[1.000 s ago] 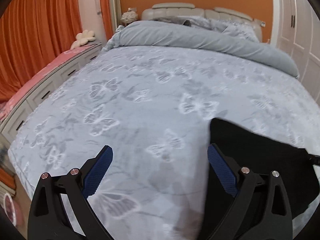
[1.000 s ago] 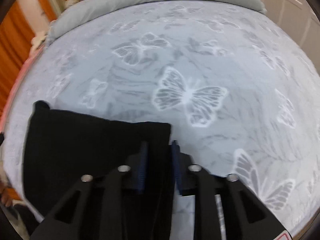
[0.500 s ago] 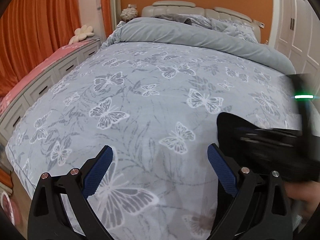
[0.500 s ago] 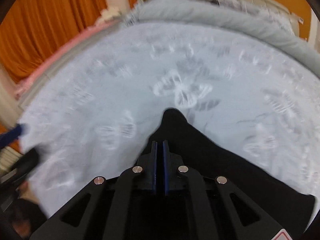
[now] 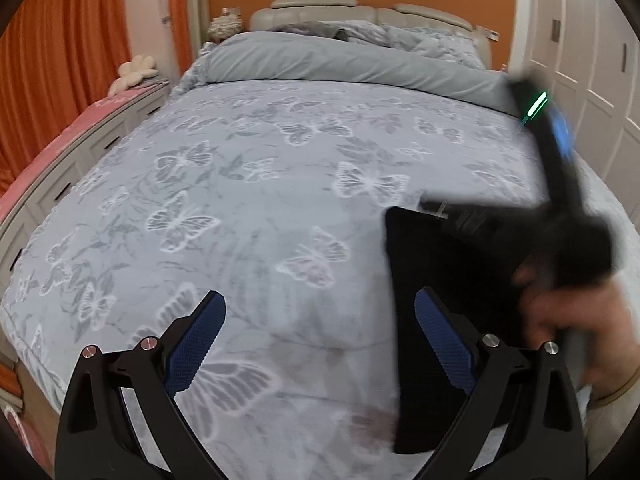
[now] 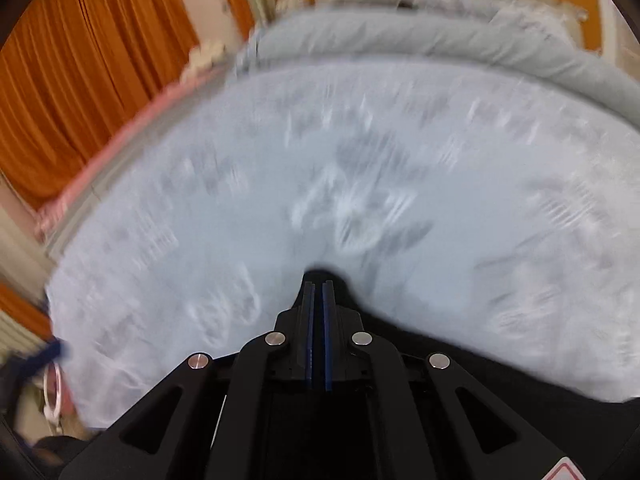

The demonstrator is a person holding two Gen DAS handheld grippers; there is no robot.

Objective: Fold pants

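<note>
Black pants [image 5: 440, 264] lie at the right on the grey butterfly bed cover [image 5: 240, 200]. My left gripper [image 5: 320, 298] hovers open over the cover, and its right finger [image 5: 440, 332] overlaps the pants' left edge in the view. The blurred right gripper [image 5: 430, 206], held by a hand [image 5: 568, 320], lifts a corner of the pants. In the right wrist view the right gripper [image 6: 318, 284] has its blue pads almost together on a peak of black pants cloth [image 6: 500, 376]. Its jaws are opening slightly with the cloth still pinched between them.
A rolled grey duvet [image 5: 340, 64] and pillows lie at the head of the bed. A pink-topped drawer unit [image 5: 60, 148] runs along the left side before orange curtains [image 5: 48, 40]. White wardrobe doors [image 5: 592, 60] stand on the right.
The right gripper shut on the pants' edge, then swung a long way across, raising the cloth into a peak and entering the left wrist view. The left gripper stayed open and barely shifted.
</note>
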